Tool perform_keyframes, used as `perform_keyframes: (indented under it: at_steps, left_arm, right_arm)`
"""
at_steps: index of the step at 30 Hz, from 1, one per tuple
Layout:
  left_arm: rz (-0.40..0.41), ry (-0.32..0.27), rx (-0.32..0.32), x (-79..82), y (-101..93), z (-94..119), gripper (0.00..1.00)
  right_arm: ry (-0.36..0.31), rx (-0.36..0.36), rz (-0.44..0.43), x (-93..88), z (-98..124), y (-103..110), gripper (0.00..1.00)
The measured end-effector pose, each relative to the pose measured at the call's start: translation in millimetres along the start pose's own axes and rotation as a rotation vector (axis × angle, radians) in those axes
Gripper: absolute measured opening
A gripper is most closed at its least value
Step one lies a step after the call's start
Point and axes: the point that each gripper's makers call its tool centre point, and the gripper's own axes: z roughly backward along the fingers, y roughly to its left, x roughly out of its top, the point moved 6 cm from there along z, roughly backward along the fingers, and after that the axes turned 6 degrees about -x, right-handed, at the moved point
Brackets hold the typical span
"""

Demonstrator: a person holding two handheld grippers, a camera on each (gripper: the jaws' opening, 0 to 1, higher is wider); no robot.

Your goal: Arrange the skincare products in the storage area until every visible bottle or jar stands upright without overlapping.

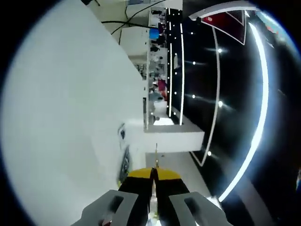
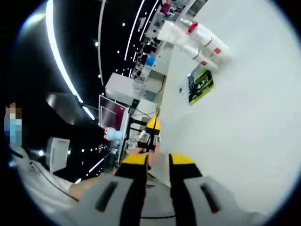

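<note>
Both views rolled hard sideways, so room dirs unreliable.

Left gripper: yellow-tipped jaws pressed together, nothing betw them, pointing along a big white tabletop. White counter block at approx 12 o'clock just past the tips, shelving clutter beyond; dark ceiling w/ light strips toward 3 o'clock. No product near it.

Right gripper: jaws slightly apart, a narrow gap, holding nothing. The skincare tubes, white w/ red bands, sit in a cluster on the white surface at approx 1 o'clock, well apart from the tips. Green-black packet just below them. Can't tell if the tubes stand or lie, given the roll.

Step, my guess: approach/setup, no grasp made yet. Next move prob needs the right gripper swung toward the tubes, jaws widened, taking one w/o knocking its neighbours.
</note>
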Motion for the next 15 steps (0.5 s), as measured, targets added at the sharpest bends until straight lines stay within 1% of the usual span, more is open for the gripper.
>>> perform_keyframes:
  at_steps: [1, 4, 5, 6, 8, 10, 15]
  left_arm:
    - [-0.018, 0.005, 0.005, -1.3, 0.0, -4.6, 0.01]
    - [-0.024, 0.003, 0.019, -4.4, -0.6, -11.3, 0.01]
    - [-0.023, 0.002, 0.022, -5.2, -0.5, -13.8, 0.01]
    - [-0.031, 0.004, 0.031, -4.4, 1.0, -16.4, 0.01]
    - [-0.061, 0.018, 0.064, -4.5, 4.0, -21.7, 0.01]
    - [-0.074, 0.022, 0.075, -3.8, 4.7, -25.2, 0.01]
    - [-0.095, 0.041, 0.125, -7.6, 10.8, -31.7, 0.01]
  right_arm:
    - [-0.013, -0.001, -0.005, -0.4, 7.7, -0.2, 0.19]
    - [-0.042, -0.006, -0.003, -2.6, 22.4, 1.5, 0.19]
    - [-0.048, -0.012, 0.007, -3.6, 25.7, 2.1, 0.19]
    - [-0.059, -0.032, 0.042, -4.4, 30.2, 1.8, 0.19]
    - [-0.062, -0.044, 0.079, -5.5, 36.2, 4.5, 0.19]
    - [-0.073, -0.054, 0.093, -4.3, 40.3, 5.7, 0.19]
    - [-0.096, -0.062, 0.091, 0.6, 46.0, 3.5, 0.19]
